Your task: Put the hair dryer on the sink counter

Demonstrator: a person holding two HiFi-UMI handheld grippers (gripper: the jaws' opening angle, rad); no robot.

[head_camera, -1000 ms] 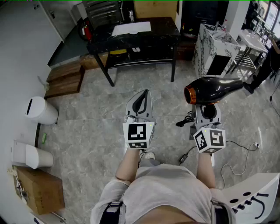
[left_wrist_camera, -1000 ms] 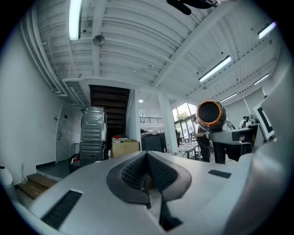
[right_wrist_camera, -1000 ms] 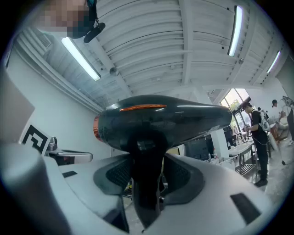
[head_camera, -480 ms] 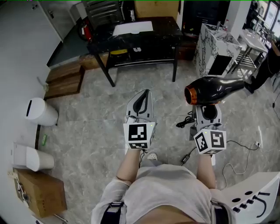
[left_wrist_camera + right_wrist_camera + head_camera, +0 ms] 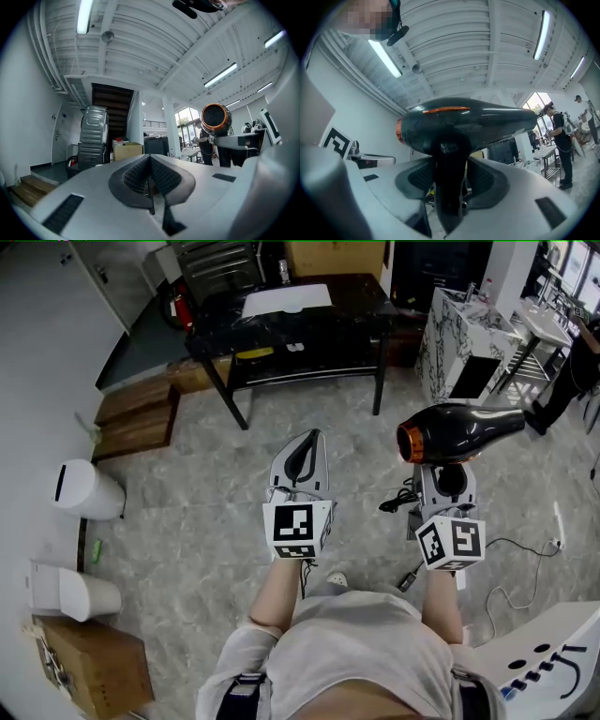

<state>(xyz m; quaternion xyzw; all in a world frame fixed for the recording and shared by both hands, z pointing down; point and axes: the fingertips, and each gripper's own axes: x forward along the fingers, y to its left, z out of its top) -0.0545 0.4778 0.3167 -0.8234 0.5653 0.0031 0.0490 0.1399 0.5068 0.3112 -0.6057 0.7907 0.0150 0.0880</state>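
Observation:
A black hair dryer (image 5: 459, 432) with an orange ring at its back end is held up in the air, nozzle pointing right. My right gripper (image 5: 442, 479) is shut on its handle (image 5: 450, 187), which stands upright between the two pads; its cord (image 5: 398, 502) hangs down to the floor. My left gripper (image 5: 300, 460) is held beside it at the left, its jaws shut together with nothing in them (image 5: 150, 185). The marble sink counter (image 5: 464, 338) stands at the upper right, well ahead of the dryer.
A black table (image 5: 291, 324) with a white sheet stands ahead. Wooden steps (image 5: 136, 413) and white bins (image 5: 84, 488) line the left wall. A cardboard box (image 5: 89, 667) sits bottom left. A white sink (image 5: 548, 324) and a person stand far right. Cable (image 5: 511, 568) trails over the floor.
The whole scene has shifted slightly down and left in the head view as the person moves forward. Both grippers keep their pose and grip.

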